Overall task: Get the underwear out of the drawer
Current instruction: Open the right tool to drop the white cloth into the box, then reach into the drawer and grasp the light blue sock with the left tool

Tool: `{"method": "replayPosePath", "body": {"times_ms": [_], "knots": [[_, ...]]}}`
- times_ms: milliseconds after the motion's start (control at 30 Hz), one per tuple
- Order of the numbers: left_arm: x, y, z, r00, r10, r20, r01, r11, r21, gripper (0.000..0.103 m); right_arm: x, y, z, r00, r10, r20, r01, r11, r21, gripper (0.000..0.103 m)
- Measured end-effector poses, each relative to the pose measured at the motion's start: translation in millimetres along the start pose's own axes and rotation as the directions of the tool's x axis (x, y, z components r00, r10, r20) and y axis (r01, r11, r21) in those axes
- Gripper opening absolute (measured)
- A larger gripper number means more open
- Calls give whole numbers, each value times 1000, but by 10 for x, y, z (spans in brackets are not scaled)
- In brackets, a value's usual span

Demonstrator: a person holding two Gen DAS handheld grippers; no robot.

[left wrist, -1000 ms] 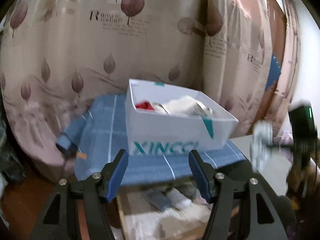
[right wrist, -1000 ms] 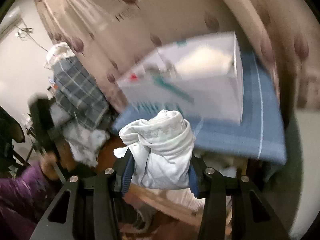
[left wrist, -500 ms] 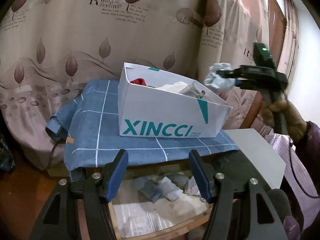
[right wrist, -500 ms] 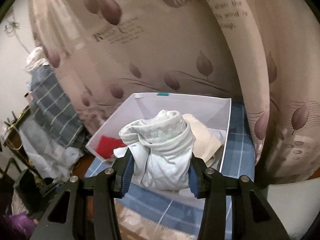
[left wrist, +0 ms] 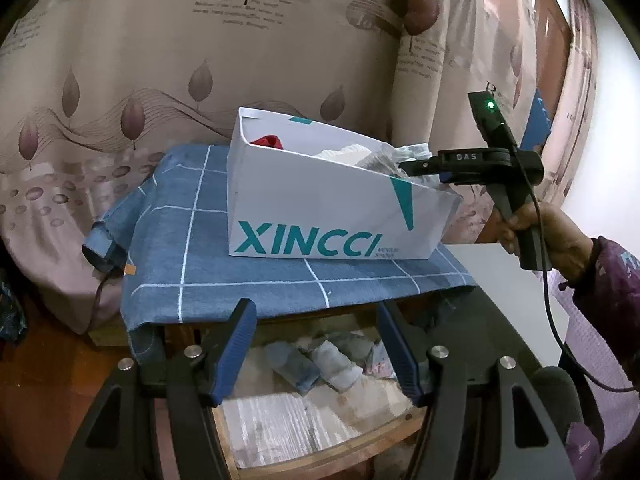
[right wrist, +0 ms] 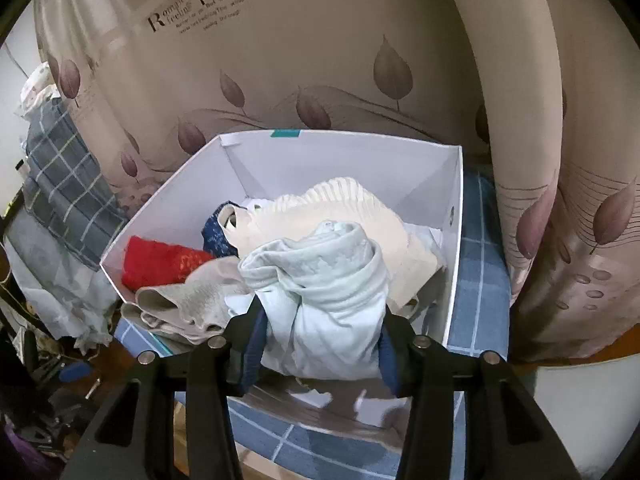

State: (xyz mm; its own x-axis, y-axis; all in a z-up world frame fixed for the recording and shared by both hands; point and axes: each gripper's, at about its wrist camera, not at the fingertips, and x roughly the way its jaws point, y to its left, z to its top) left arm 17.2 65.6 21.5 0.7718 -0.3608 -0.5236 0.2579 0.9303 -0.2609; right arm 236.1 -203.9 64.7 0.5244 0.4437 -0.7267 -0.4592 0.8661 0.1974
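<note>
A leaf-print curtain [left wrist: 168, 80] filled the background of both views. In front of it, one blue checked cloth [left wrist: 192, 248] covered a stand, and on that cloth sat one white cardboard box [left wrist: 320, 216] printed XINCCI. Below the cloth's front edge an open wooden drawer [left wrist: 304, 432] held about three rolled pieces of grey and blue underwear [left wrist: 316, 364].

Inside the box lay four garments: a ribbed cream one [right wrist: 344, 216], a grey-beige one [right wrist: 200, 300], a red one [right wrist: 160, 260] and a dark blue patterned one [right wrist: 214, 232].

The right gripper [right wrist: 320, 344] hung over the box's near corner with a rolled pale blue underwear [right wrist: 320, 296] between its jaws; they had just been widening, the pads touching the cloth's sides.

The left gripper [left wrist: 316, 348] stood open and empty above the drawer.
</note>
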Motion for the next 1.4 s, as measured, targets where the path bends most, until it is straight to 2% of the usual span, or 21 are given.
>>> {"method": "replayPosePath", "body": {"times_ms": [167,267,333,433,500,567,633,667,800,933,1000,1067,1100,1167,1300,1400], "knots": [[39,-17,-20,1000,-2,-21,2,1000,9,64,-12,16,-15,1000,-26,11,26,1000,-8,53],[93,-7,-27,999,-7,-52,7,1000,2,64,-53,8,-18,999,-25,29,25,1000,1,60],[145,3,-43,997,-14,-80,14,1000,-8,64,-166,-12,-19,997,-29,75,28,1000,12,69],[214,10,-70,993,-23,-118,21,1000,-19,64,-435,-33,-67,986,-16,164,10,999,34,71],[252,11,-90,990,-27,-138,24,999,-24,64,-694,-16,-176,969,8,246,-17,999,37,71],[325,19,-118,983,-39,-182,32,999,-39,64,-1006,5,-412,942,33,335,-50,998,42,76],[409,40,-147,971,-63,-229,48,996,-69,64,-1249,12,-754,912,74,404,-103,993,51,89],[472,53,-169,964,-80,-255,57,994,-94,64,-1315,6,-924,904,88,417,-123,991,56,90],[722,50,-257,935,-136,-329,79,980,-181,64,-1316,-128,-1649,917,98,386,-164,976,142,91],[1000,-64,-408,929,-118,-351,44,976,-213,64,-1138,-350,-2077,929,130,347,-226,941,252,90],[1144,-115,-495,927,-111,-358,28,973,-230,64,-1135,-383,-2119,927,145,346,-245,932,267,88],[1300,-135,-560,922,-97,-375,0,968,-251,64,-1225,-343,-2096,906,169,389,-269,938,220,88],[1380,-124,-582,919,-106,-381,-2,962,-273,64,-1226,-338,-2104,902,175,394,-275,937,214,88],[1579,-79,-632,908,-112,-405,-28,946,-323,64,-1199,-342,-2144,905,187,381,-286,932,222,88],[1881,1,-705,891,-80,-447,-96,928,-359,63,-1258,-376,-2181,883,222,413,-328,922,206,88],[2057,66,-798,876,-68,-478,-148,904,-401,62,-1279,-408,-2201,868,245,431,-361,908,212,88]]}}
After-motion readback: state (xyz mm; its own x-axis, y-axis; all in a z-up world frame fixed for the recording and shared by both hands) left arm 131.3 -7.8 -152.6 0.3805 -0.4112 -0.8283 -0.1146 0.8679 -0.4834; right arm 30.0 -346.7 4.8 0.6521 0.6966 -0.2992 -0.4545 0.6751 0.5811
